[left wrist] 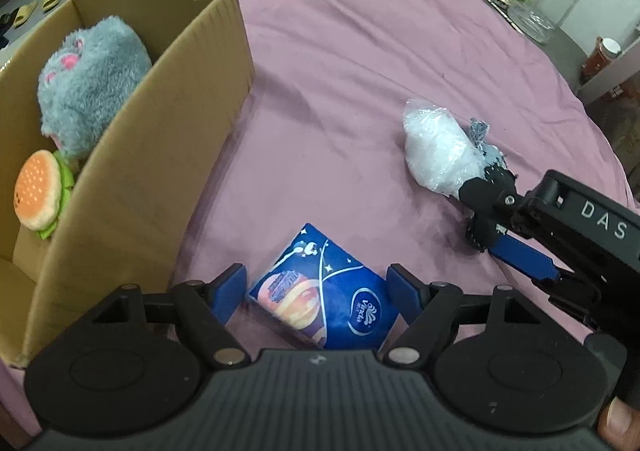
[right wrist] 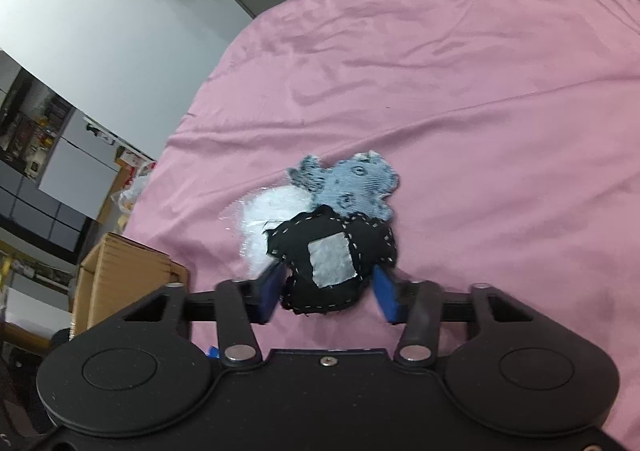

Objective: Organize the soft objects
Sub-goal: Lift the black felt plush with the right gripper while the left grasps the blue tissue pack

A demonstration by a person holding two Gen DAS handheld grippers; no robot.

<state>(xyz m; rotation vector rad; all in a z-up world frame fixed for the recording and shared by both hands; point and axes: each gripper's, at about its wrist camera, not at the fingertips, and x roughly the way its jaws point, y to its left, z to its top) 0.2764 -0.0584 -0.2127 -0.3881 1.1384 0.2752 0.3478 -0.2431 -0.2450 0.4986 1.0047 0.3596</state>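
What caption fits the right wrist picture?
Right gripper straddles a black stitched pouch beside a denim patch on pink cloth.

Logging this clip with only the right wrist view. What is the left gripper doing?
Observer: The left gripper straddles a blue tissue pack, fingers not pressing it.
Operator: Here the right gripper has a black cloth piece between its fingers. Is the box empty?
Observer: No, the cardboard box holds a grey plush toy.
Operator: Anything else inside?
Observer: A burger toy lies beside the plush, nearer the camera.
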